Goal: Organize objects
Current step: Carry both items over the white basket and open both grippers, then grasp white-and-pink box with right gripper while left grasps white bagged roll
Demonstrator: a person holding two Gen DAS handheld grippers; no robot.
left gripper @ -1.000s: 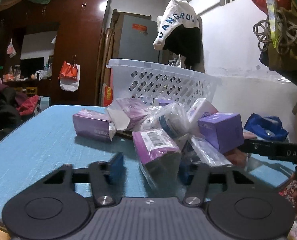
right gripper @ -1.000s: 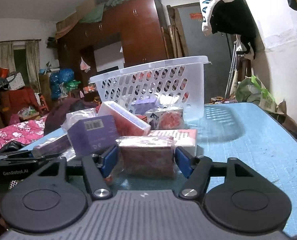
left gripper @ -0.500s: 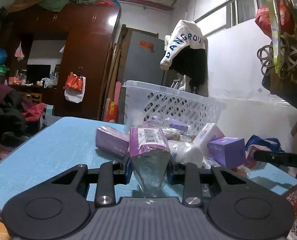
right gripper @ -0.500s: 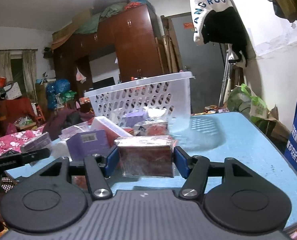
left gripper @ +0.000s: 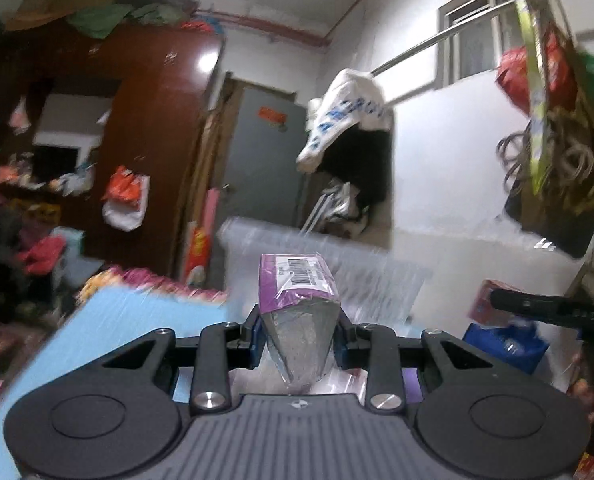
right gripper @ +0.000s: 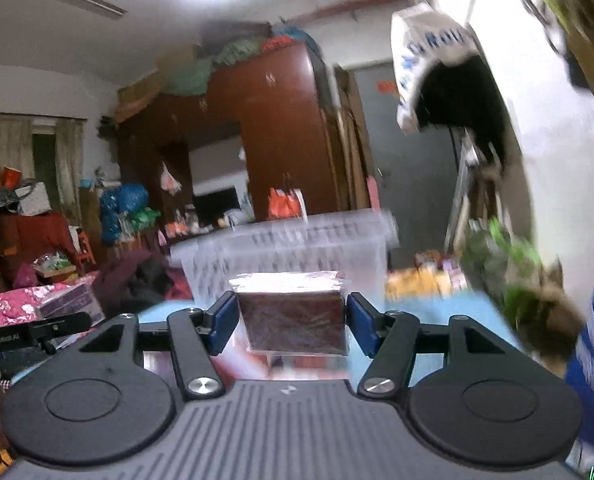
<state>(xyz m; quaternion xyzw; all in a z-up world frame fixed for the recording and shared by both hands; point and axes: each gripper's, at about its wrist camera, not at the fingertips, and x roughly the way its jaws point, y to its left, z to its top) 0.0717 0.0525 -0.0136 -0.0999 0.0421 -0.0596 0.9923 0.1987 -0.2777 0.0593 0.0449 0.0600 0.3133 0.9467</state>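
My left gripper (left gripper: 297, 338) is shut on a purple tissue pack (left gripper: 297, 284) with a barcode label, squeezed narrow at its near end and lifted above the blue table (left gripper: 129, 312). Behind it stands the white perforated basket (left gripper: 377, 276), blurred by motion. My right gripper (right gripper: 291, 320) is shut on a dark red plastic-wrapped pack (right gripper: 293, 312), held level in the air in front of the same basket (right gripper: 297, 248). The other gripper's black body (left gripper: 553, 308) shows at the right of the left wrist view, with a reddish pack beyond it.
A purple box (right gripper: 71, 300) lies at the left in the right wrist view. A blue bag (left gripper: 505, 344) sits at the table's right side. A wardrobe (left gripper: 137, 128), a grey door and a hanging jacket (left gripper: 349, 120) stand behind. The wall is close on the right.
Both grippers rose off the table with their packs; the left one shut on the purple pack. The pile of packs dropped out of view and the basket now sits lower in both views.
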